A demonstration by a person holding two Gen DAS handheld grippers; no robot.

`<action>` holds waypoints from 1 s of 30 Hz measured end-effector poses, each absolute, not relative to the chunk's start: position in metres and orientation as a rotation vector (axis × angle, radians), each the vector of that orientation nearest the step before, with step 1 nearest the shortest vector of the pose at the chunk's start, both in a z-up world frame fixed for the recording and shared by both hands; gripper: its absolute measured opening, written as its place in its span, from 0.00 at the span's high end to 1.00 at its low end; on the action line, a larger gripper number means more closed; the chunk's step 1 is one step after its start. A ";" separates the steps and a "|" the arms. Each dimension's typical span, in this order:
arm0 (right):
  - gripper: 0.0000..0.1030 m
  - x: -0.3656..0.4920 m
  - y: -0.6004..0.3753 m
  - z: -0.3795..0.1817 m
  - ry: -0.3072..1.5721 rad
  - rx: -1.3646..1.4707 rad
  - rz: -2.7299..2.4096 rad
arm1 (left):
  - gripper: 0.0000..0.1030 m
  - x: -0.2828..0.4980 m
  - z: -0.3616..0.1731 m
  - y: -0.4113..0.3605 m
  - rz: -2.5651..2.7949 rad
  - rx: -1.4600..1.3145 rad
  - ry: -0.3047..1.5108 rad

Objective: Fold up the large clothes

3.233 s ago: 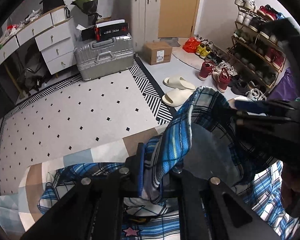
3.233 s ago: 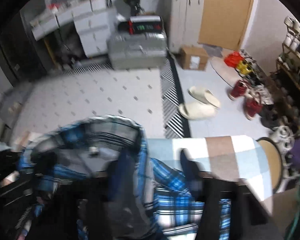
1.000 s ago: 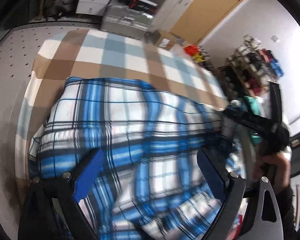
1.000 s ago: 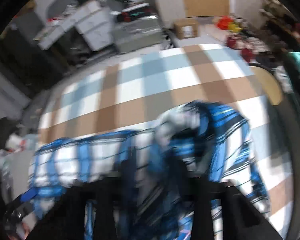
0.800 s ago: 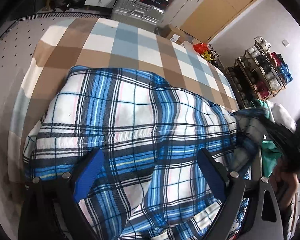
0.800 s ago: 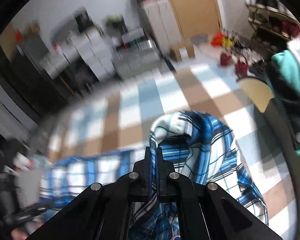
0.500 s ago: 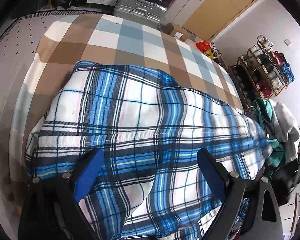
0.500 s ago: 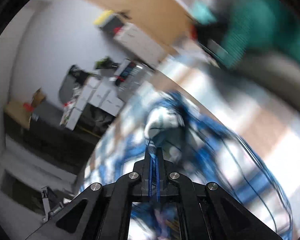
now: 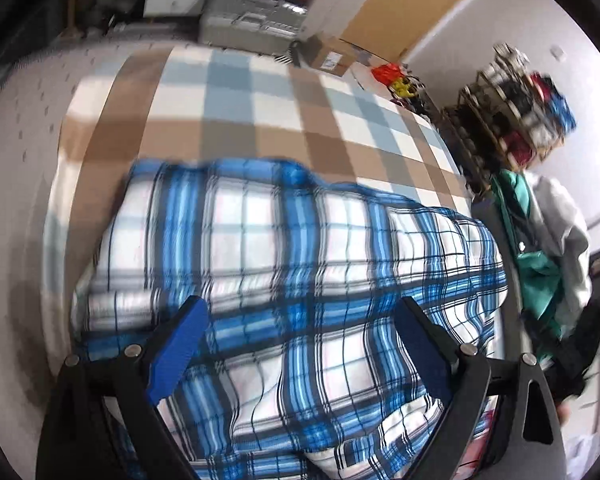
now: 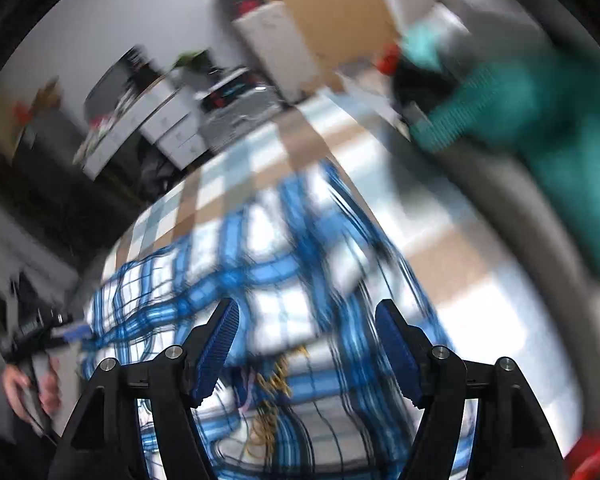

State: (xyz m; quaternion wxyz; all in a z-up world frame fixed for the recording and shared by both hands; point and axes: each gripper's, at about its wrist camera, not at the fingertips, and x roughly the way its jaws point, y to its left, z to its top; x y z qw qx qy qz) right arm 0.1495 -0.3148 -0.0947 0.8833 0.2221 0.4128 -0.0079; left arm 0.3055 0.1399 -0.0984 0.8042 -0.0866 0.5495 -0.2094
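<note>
A large blue and white plaid shirt (image 9: 300, 264) lies spread on a brown, blue and white checked table cover (image 9: 260, 92). My left gripper (image 9: 300, 344) is open and empty, just above the shirt's near part. My right gripper (image 10: 306, 340) is open and empty above the same shirt (image 10: 268, 264) near its right side. The right wrist view is blurred by motion. The left gripper also shows in the right wrist view (image 10: 66, 332), held by a hand at the far left.
A teal and grey garment pile (image 9: 540, 240) hangs at the table's right edge; it also shows in the right wrist view (image 10: 520, 92). A silver suitcase (image 9: 252, 20), cardboard box (image 9: 328, 56), white drawers and a shoe rack (image 9: 520, 108) stand beyond the table.
My right gripper has let go of the shirt fold and opened; the fold now lies flat on the shirt. The left gripper stays open over the shirt.
</note>
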 end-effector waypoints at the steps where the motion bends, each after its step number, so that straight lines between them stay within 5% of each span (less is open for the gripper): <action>1: 0.31 0.167 -0.304 -0.077 0.840 0.375 0.011 | 0.11 0.309 -0.097 0.134 -0.438 -0.156 1.164; 4: 0.21 0.221 -0.269 -0.058 0.841 0.129 0.016 | 0.11 0.327 -0.110 0.114 -0.440 -0.072 1.185; 8: 0.27 0.286 -0.246 -0.099 0.995 -0.113 -0.063 | 0.11 0.350 -0.155 0.125 -0.361 -0.121 1.285; 10: 0.39 0.299 -0.259 -0.131 1.105 -0.076 -0.056 | 0.11 0.352 -0.165 0.133 -0.354 -0.147 1.291; 19: 0.36 0.290 -0.297 -0.174 1.119 0.059 0.002 | 0.11 0.343 -0.173 0.152 -0.353 -0.145 1.284; 25: 0.34 0.273 -0.285 -0.144 1.124 -0.043 -0.035 | 0.11 0.313 -0.131 0.150 -0.402 -0.168 1.231; 28: 0.15 0.258 -0.280 -0.119 1.044 -0.014 -0.004 | 0.11 0.283 -0.116 0.131 -0.381 -0.009 1.130; 30: 0.15 0.252 -0.276 -0.122 1.044 -0.033 -0.003 | 0.11 0.274 -0.122 0.130 -0.327 0.023 1.132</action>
